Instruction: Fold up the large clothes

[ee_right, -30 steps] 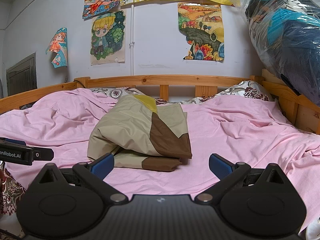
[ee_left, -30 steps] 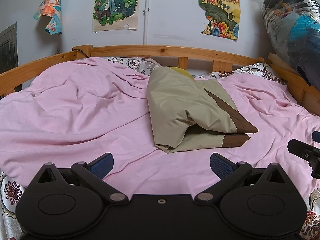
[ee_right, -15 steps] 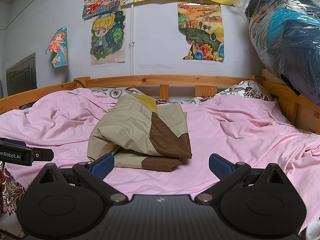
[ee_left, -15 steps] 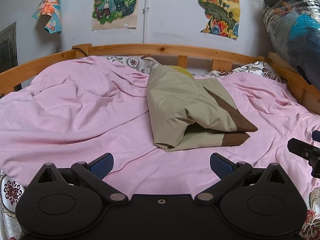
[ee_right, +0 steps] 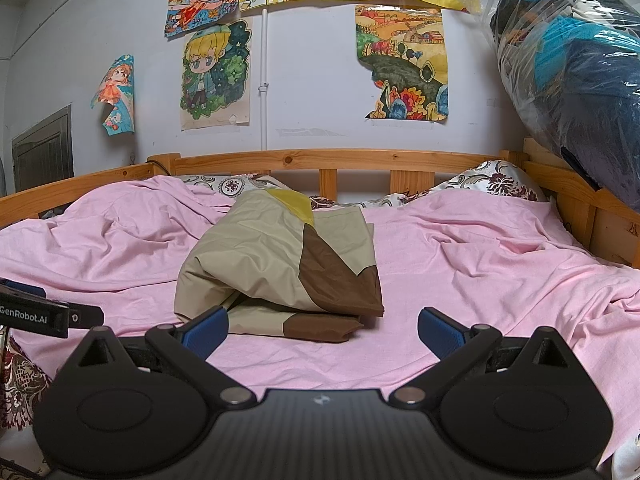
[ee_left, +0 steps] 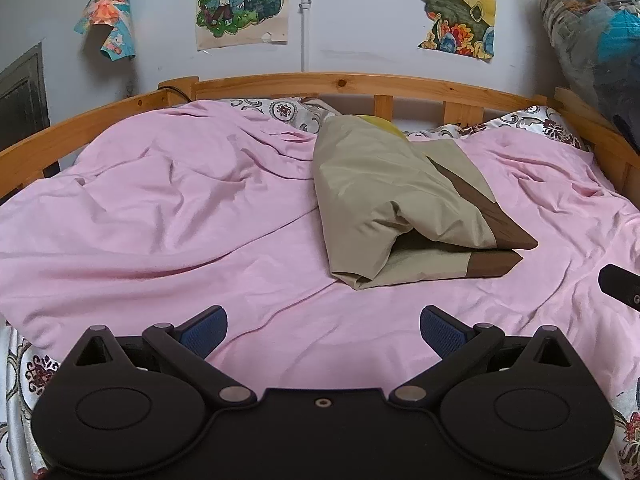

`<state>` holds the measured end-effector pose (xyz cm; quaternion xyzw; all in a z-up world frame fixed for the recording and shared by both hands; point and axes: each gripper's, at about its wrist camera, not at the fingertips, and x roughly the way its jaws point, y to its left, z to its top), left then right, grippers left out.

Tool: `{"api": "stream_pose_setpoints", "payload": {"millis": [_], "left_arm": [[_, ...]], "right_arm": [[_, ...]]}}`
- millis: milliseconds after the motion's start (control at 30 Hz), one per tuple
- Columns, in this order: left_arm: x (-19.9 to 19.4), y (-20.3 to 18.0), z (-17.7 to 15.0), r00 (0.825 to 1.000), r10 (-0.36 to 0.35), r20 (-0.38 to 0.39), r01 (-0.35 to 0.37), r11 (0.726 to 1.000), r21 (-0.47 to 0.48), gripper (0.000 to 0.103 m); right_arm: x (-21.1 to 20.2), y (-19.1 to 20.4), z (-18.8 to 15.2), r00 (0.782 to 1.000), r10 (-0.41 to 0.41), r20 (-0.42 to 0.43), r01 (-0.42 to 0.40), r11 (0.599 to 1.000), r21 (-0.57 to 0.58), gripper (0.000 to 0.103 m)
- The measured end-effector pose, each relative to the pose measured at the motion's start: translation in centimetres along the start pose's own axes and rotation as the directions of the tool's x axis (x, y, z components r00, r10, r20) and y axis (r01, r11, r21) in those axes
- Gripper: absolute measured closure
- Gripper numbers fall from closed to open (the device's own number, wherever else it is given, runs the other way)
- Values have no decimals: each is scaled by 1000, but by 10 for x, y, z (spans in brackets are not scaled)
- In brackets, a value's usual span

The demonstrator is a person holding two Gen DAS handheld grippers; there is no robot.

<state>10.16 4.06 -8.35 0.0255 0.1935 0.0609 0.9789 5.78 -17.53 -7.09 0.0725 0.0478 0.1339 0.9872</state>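
While both tools hang over the near edge of the pink sheet (ee_left: 160,220), we hold nothing. Left gripper (ee_left: 323,334): fingers spread wide, empty. Right gripper (ee_right: 322,331): likewise wide, empty. Folded tan-and-brown garment (ee_right: 280,264) lies mid-bed on the sheet, a yellow patch at its far end, just beyond the right gripper's blue pads (ee_right: 206,330). Wooden bed frame (ee_right: 320,158) behind.

— What colours are seen on the cloth (ee_right: 280,268)?
— Beige, with dark brown bands and a yellow patch at the far end.
— And the sheet (ee_left: 160,220)?
— Plain pink. Beneath it, a white bedding (ee_right: 496,178) with maroon floral print is shown.
— The pads (ee_left: 204,330)?
— Blue, on black fingers. The frame (ee_right: 320,158) is honey-toned wood.
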Motion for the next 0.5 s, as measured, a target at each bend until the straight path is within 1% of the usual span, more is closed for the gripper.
{"api": "stream_pose_setpoints", "payload": {"millis": [300,500], "left_arm": [[3,0,0,1000,-22,-9,23,1000,17,1],[5,0,1,999,-26,-25,27,1000,7,1]], "right_arm": [[0,0,0,1000,0,-1,0,1000,0,0],[0,-1,0,1000,1,-2,-1,1000,1,0]]}}
